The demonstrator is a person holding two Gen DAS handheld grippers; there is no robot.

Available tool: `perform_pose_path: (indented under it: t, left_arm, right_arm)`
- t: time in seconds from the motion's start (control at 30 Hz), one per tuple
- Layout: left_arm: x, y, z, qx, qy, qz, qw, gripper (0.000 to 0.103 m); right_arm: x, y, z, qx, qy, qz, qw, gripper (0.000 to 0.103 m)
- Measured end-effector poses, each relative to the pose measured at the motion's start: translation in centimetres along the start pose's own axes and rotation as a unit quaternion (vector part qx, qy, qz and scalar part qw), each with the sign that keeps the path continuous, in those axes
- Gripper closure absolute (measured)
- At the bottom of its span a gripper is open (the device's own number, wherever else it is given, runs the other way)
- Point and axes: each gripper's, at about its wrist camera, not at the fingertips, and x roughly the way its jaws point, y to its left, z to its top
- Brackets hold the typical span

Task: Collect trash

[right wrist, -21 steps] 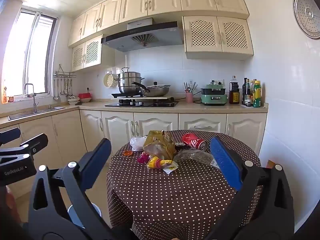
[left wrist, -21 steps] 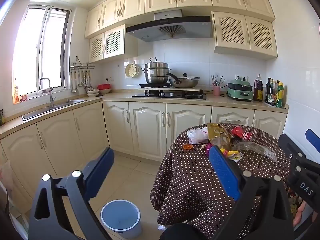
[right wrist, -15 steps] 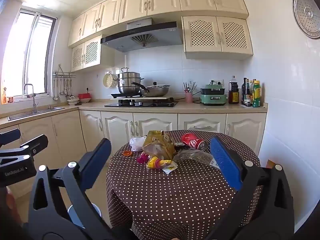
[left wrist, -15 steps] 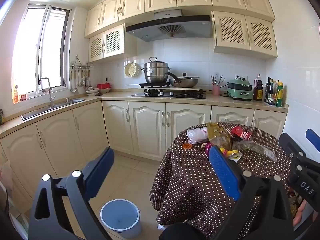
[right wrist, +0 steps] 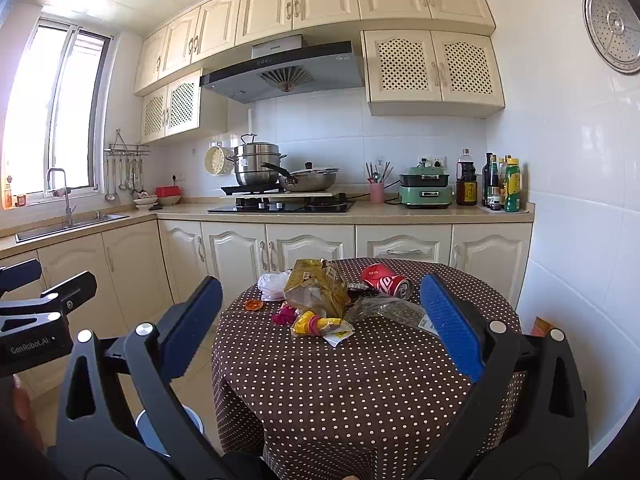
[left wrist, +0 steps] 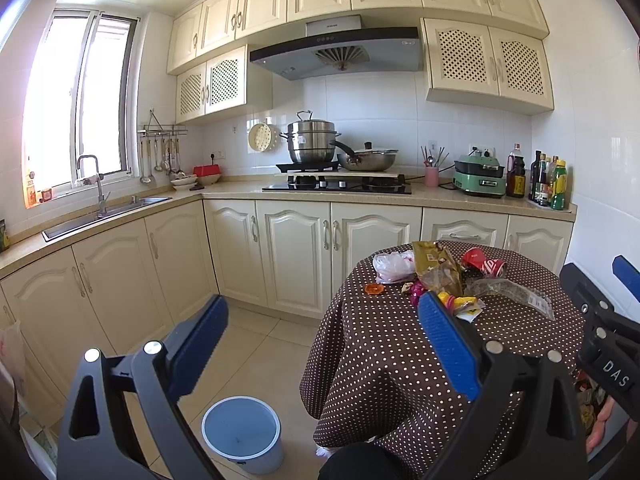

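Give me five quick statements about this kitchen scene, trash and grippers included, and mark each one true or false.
1. The red can lies on its side on the table. True.
2. The left gripper holds a wrapper. False: its jaws are open and empty.
3. The blue bin stands on the floor beside the table. True.
4. The right gripper is shut on the gold bag. False: it is open, short of the trash.
5. The bin is full of trash. False: it looks empty.
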Motion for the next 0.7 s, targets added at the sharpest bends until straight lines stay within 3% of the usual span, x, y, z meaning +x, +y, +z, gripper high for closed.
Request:
perform_pose_path:
  t: [0.7]
  left_arm:
    - [-1.4, 1.0, 1.7, 0.001, 0.002, 0.018, 0.9998, 0.009]
  right_arm:
    - [0.8, 0.5, 0.8, 0.011, 0.004, 0.023, 1.0, 0.006]
